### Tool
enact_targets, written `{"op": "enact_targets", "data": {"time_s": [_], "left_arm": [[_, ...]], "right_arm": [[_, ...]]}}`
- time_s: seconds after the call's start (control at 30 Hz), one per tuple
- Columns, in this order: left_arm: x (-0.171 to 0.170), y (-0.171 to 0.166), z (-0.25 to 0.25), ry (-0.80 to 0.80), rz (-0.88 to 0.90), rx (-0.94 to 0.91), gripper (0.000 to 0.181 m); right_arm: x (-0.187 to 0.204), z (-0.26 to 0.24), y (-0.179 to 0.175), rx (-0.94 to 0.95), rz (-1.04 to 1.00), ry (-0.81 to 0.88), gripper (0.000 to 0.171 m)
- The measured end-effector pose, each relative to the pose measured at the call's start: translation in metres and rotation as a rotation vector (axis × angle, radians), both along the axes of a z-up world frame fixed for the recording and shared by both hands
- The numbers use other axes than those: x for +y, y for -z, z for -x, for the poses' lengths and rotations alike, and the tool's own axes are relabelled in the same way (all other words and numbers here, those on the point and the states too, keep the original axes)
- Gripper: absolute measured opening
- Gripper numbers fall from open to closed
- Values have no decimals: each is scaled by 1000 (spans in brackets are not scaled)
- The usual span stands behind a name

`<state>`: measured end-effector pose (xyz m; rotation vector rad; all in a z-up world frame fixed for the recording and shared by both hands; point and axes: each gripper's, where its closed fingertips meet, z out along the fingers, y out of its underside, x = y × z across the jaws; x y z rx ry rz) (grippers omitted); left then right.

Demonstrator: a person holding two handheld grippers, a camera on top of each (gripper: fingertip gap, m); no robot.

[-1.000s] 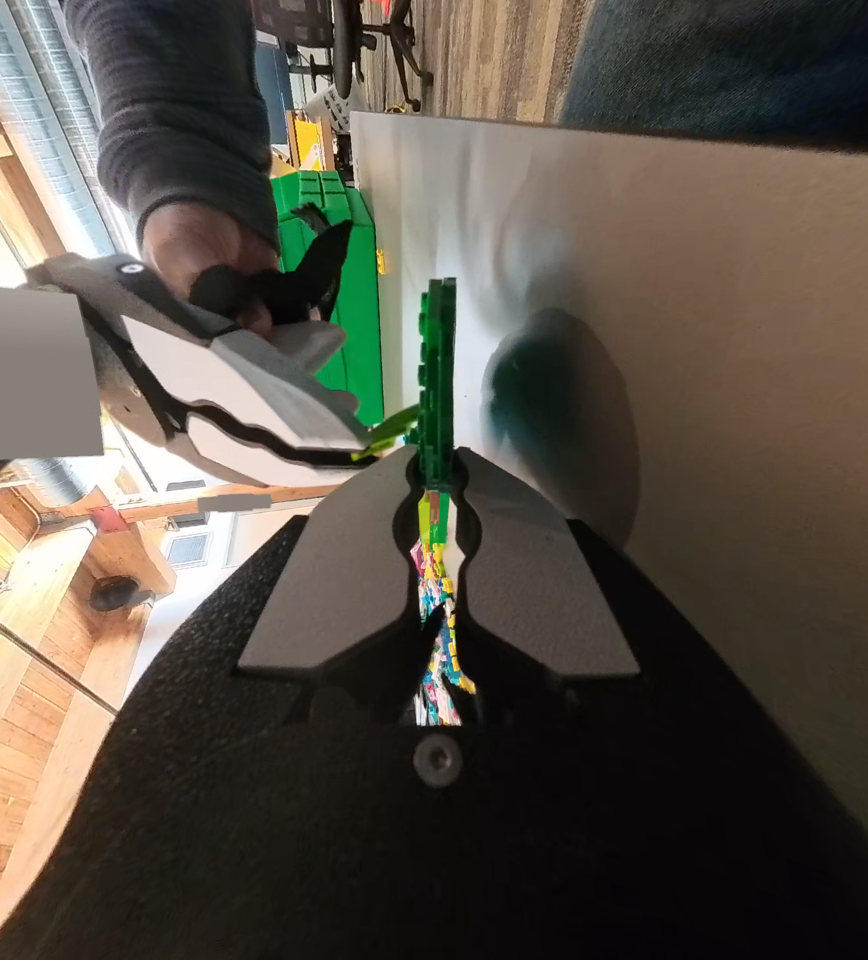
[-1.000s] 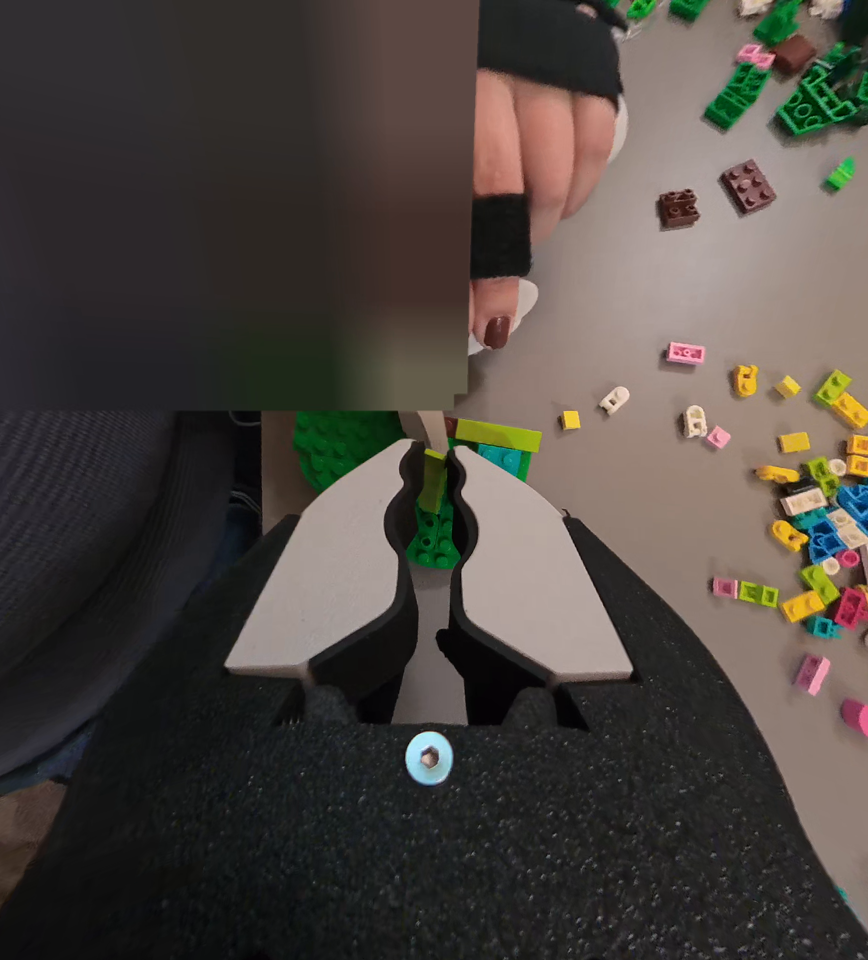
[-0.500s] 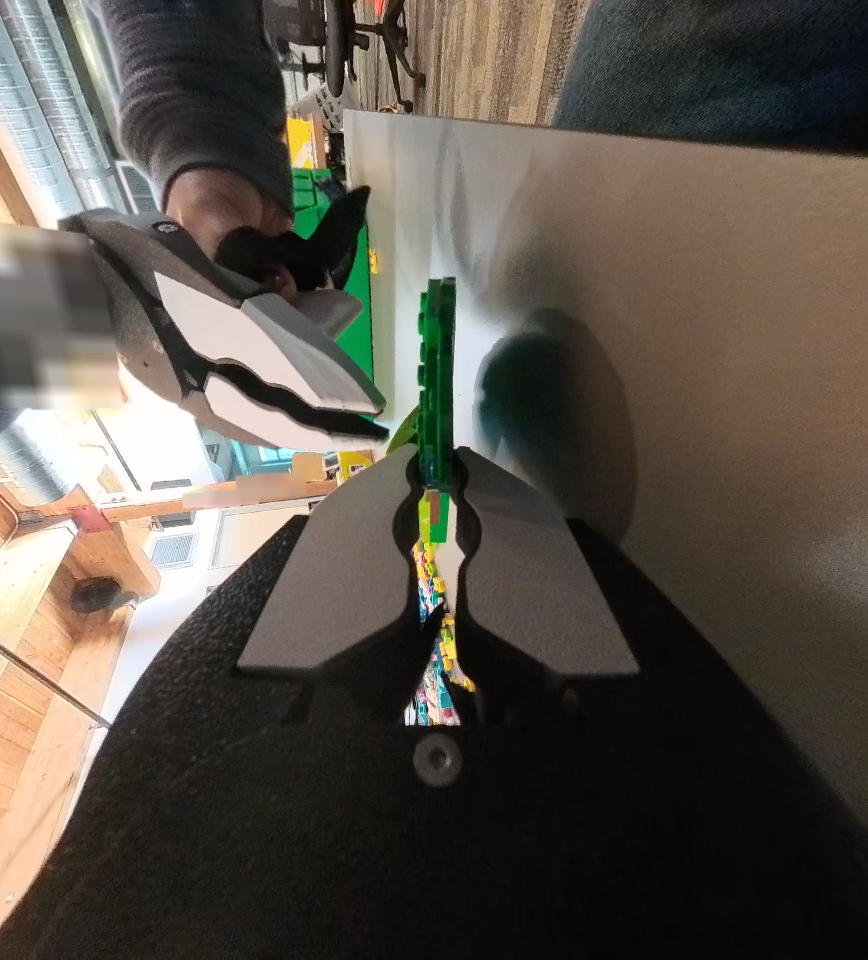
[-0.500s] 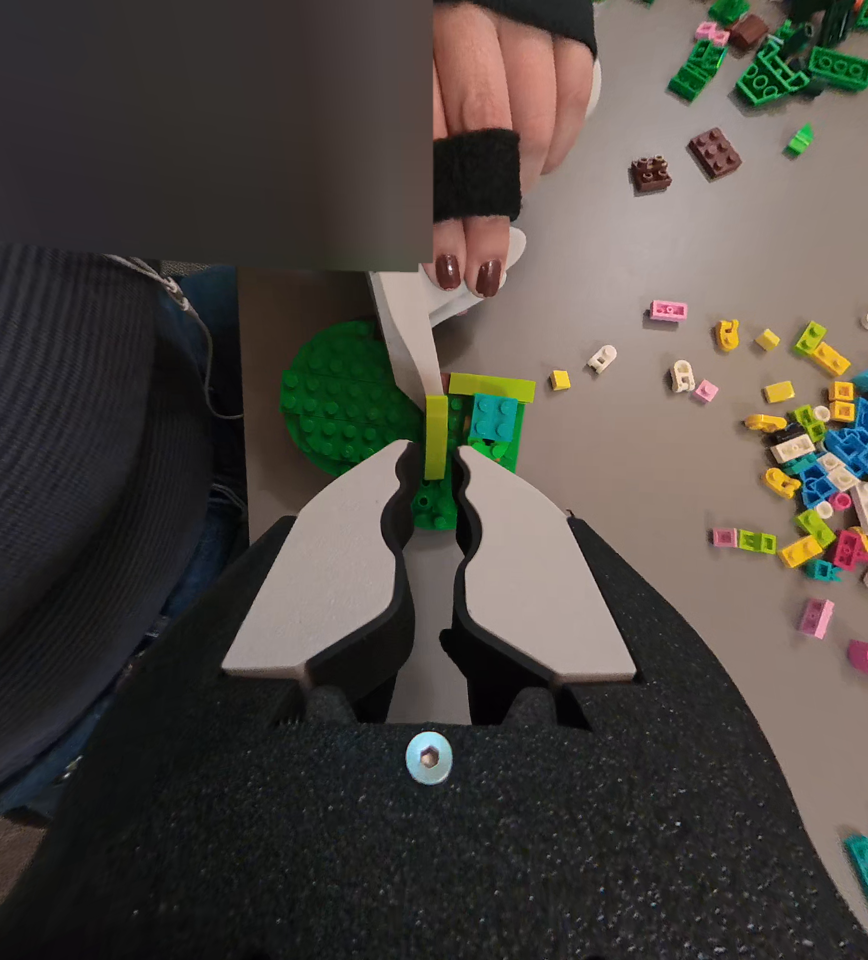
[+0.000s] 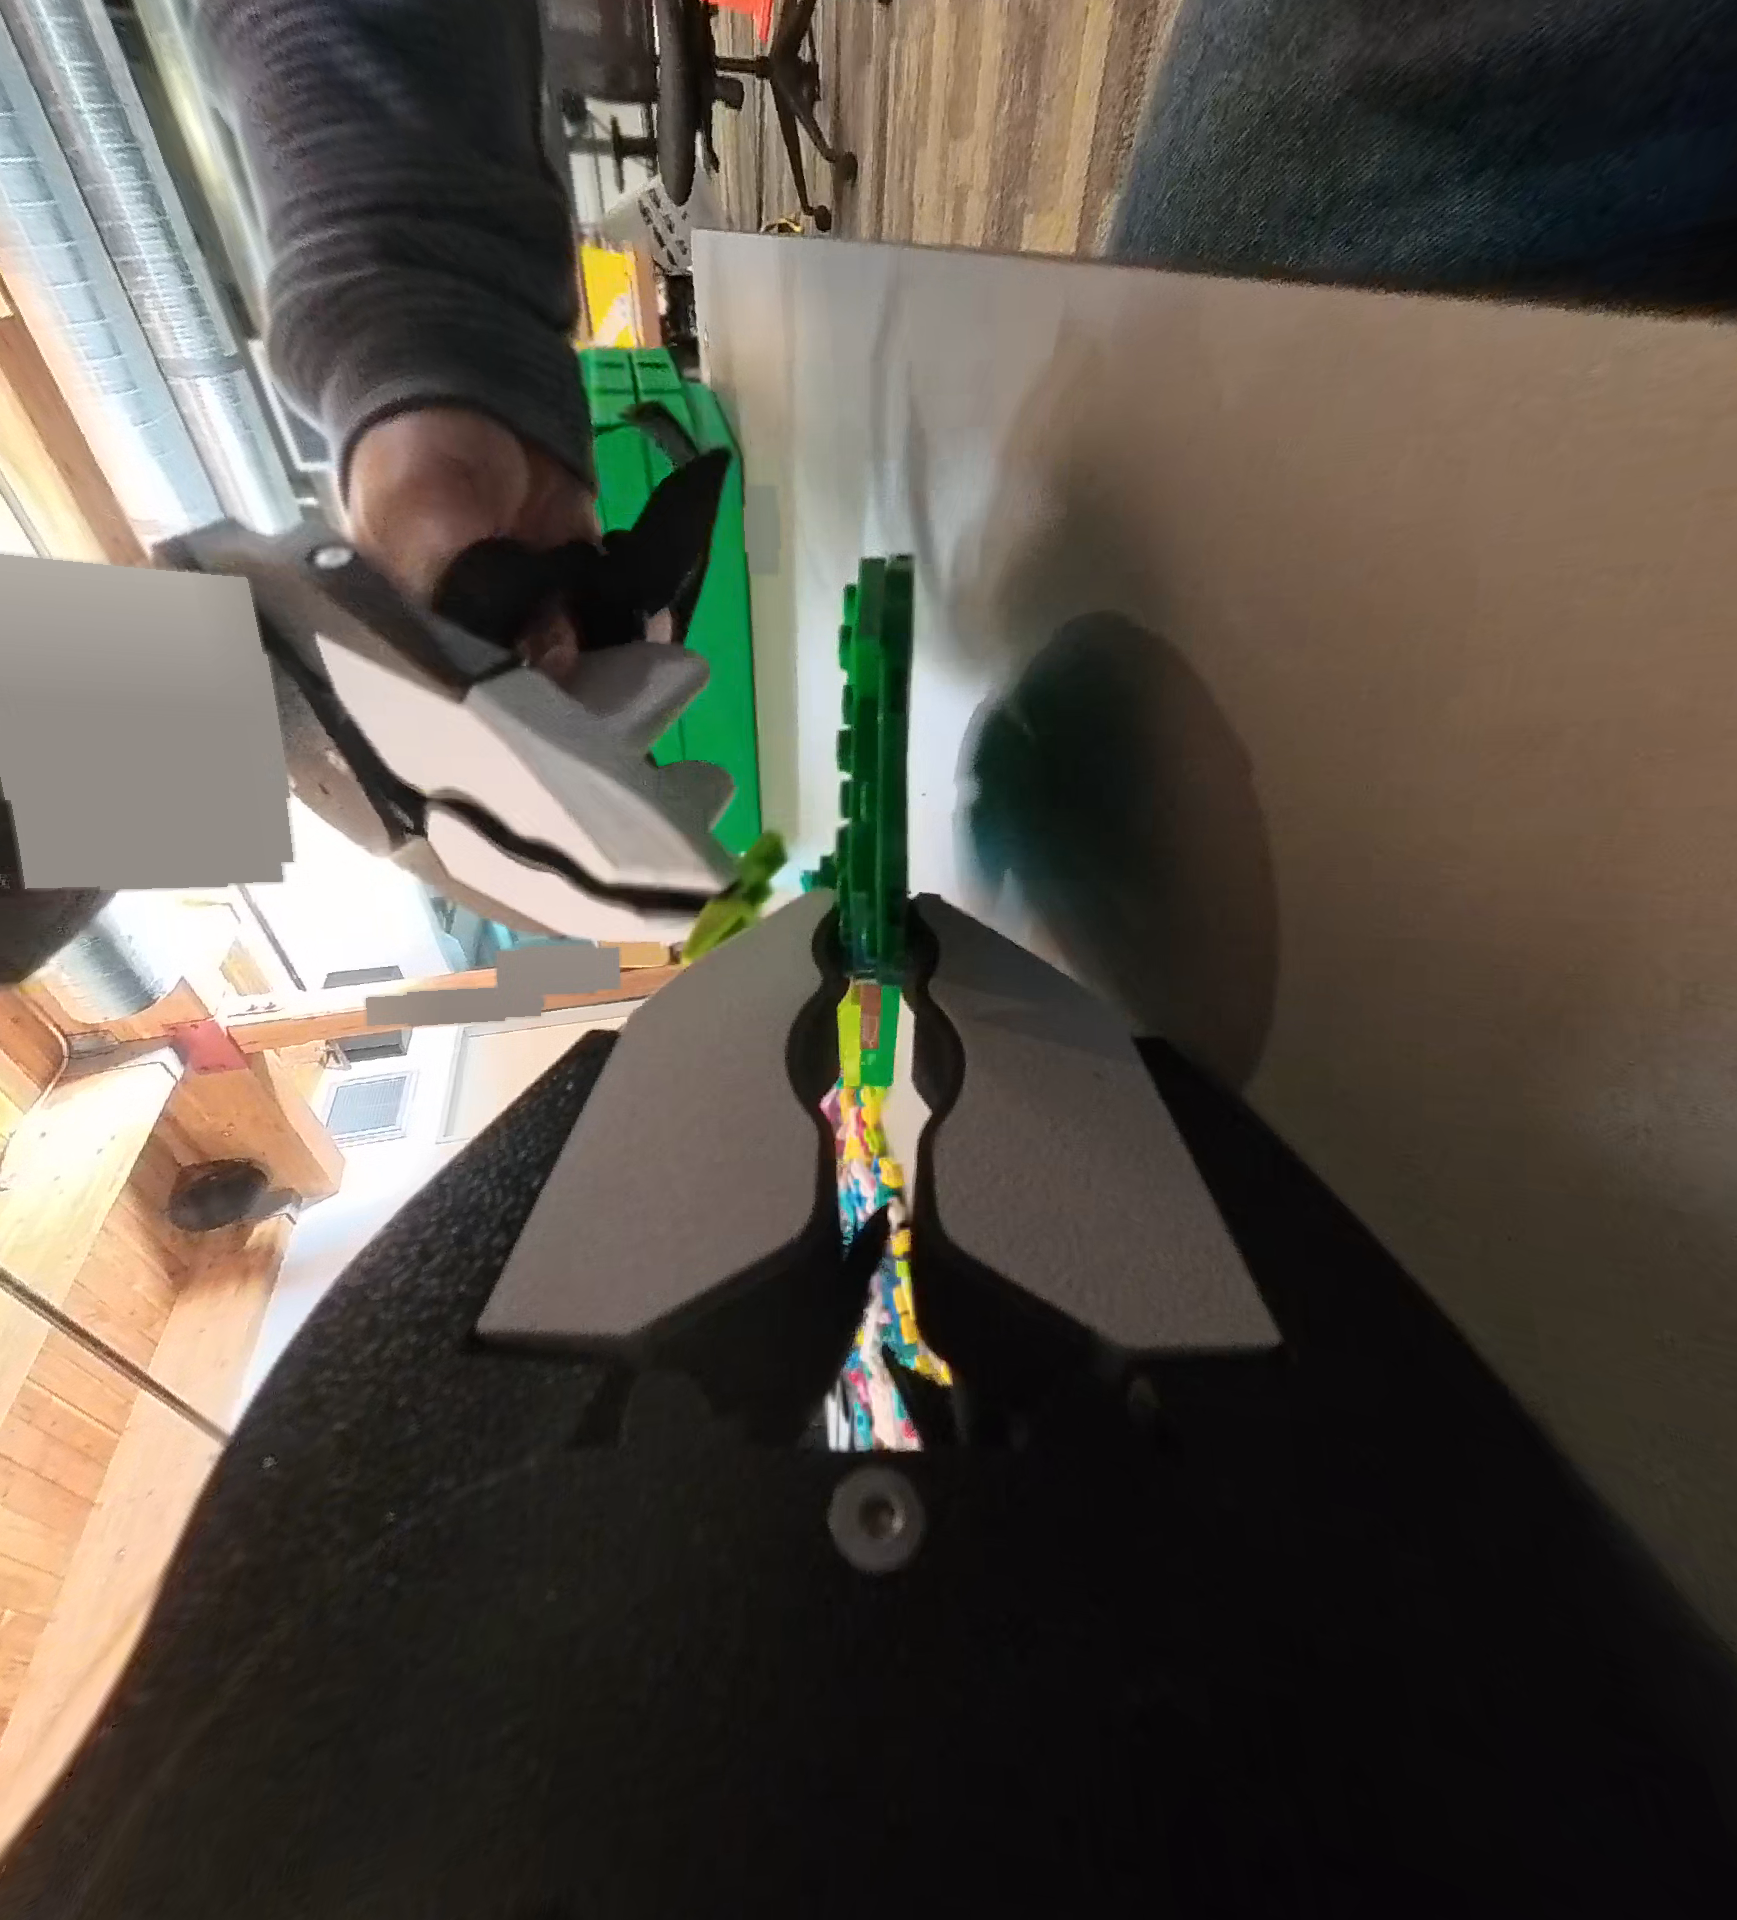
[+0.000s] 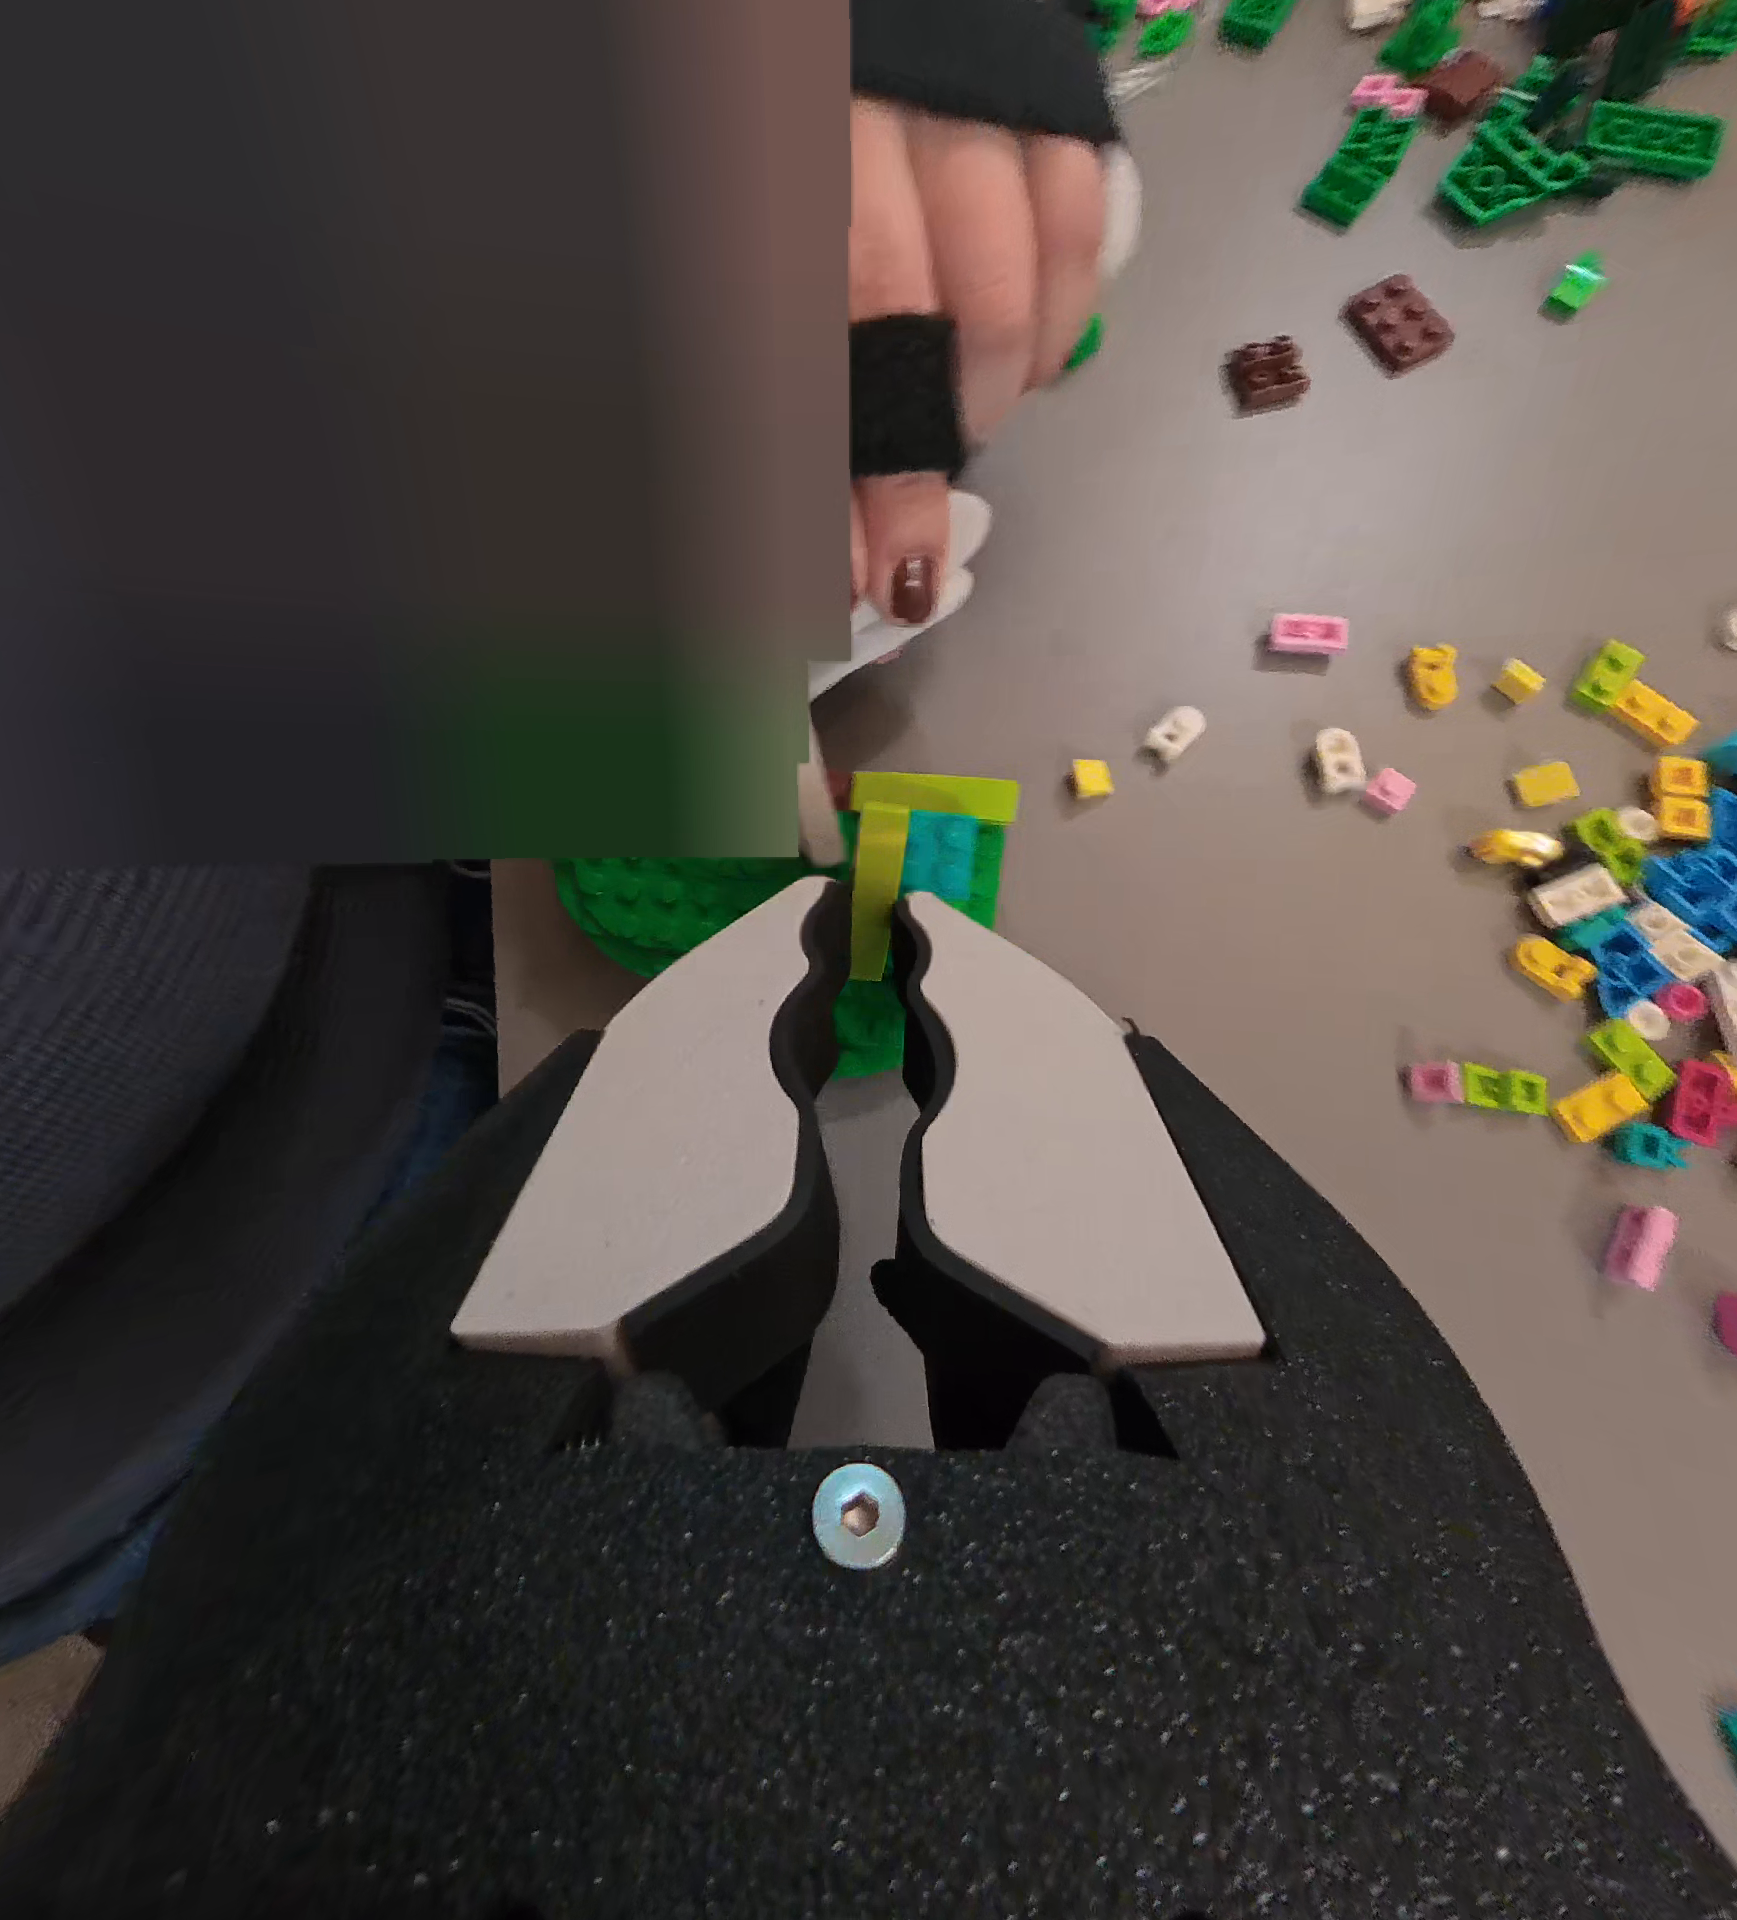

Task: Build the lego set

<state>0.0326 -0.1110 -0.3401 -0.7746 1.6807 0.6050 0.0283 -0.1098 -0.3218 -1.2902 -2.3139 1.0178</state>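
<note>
My left gripper is shut on the edge of a green baseplate, which the left wrist view shows edge-on above the grey table. In the right wrist view the baseplate carries a teal brick and a lime tile. My right gripper is shut on a long lime piece, held just over the plate beside the teal brick. The left wrist view shows the right gripper with the lime piece close to the plate's studded side.
A heap of small coloured bricks lies to the right, with green plates and two brown bricks farther back. The table edge and a person's lap are at the left. A hand is behind the plate. Left and right tips are no more than a few centimetres apart.
My right gripper drew back from the plate with the lime piece and has come close to it again. My left gripper has kept the plate almost still.
</note>
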Motion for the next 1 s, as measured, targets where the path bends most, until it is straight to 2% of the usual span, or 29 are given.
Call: {"op": "enact_targets", "data": {"time_s": [0.13,0.6,1.0], "left_arm": [[2,-2,-2,-1,-29,5,8],[7,-6,-6,-3,-61,-4,8],[5,-10,-8,36,-65,-33,8]], "right_arm": [[15,-1,0,-69,-86,54,7],[10,-4,2,-244,-235,50,7],[5,-3,-1,-402,-262,-34,7]]}}
